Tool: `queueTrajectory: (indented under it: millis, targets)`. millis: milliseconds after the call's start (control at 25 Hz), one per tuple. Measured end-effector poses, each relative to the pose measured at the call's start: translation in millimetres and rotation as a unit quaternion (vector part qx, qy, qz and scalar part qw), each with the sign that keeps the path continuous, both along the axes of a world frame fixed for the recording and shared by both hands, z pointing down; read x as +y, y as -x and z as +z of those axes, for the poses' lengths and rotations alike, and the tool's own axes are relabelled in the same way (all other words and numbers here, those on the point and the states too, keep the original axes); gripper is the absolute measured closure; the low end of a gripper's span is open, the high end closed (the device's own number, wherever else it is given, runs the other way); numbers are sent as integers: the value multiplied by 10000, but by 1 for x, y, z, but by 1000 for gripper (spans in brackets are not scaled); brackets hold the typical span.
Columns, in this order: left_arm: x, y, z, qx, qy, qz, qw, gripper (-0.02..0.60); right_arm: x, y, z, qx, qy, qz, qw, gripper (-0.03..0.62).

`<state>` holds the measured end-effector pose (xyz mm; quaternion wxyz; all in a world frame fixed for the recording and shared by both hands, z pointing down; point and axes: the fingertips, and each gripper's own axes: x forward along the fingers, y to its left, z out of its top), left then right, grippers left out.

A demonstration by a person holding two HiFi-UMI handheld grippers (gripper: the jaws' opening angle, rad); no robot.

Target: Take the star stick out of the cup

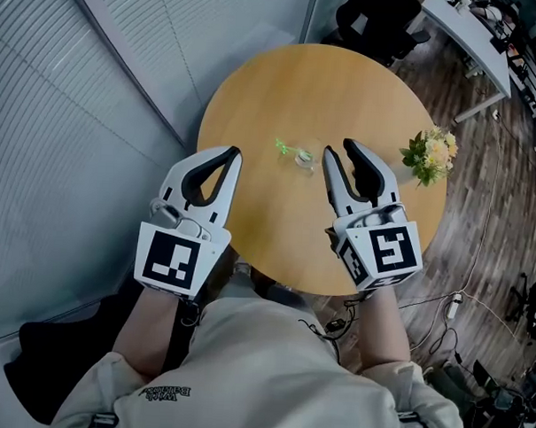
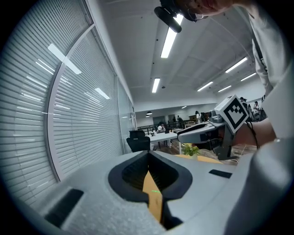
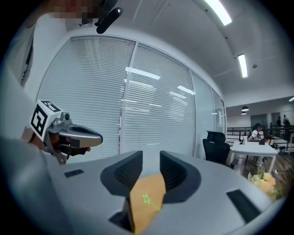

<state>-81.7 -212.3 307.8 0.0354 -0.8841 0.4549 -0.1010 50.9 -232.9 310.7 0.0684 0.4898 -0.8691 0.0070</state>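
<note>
Round table (image 1: 267, 226), 1 star stick (image 1: 283, 147) at cup (image 1: 305, 161); left gripper (image 1: 234, 154) closed, empty; right gripper (image 1: 339, 150) part-open, empty.

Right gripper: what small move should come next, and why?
Probably ease the right gripper toward the star stick: its jaws stand open and empty, and the stick is still in the cup, just off their tips.

Star stick (image 1: 283, 148) in cup (image 1: 304, 161), round table (image 1: 273, 94)
</note>
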Motion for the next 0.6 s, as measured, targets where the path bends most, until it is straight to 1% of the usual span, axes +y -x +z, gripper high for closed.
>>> queueTrajectory:
  millis: [280,400,600]
  targets:
    - [-22,-4,14,-6,27,36,10000,560,-34,22,42,351,360,-266,9984,470]
    - [-30,-4,20,-18,56,56,10000,560,-47,33,64,459,588,-398,9964,457]
    - [-43,0,41,-116,213,37,9997,560,-59,48,106,648,1061,-597,9904,444]
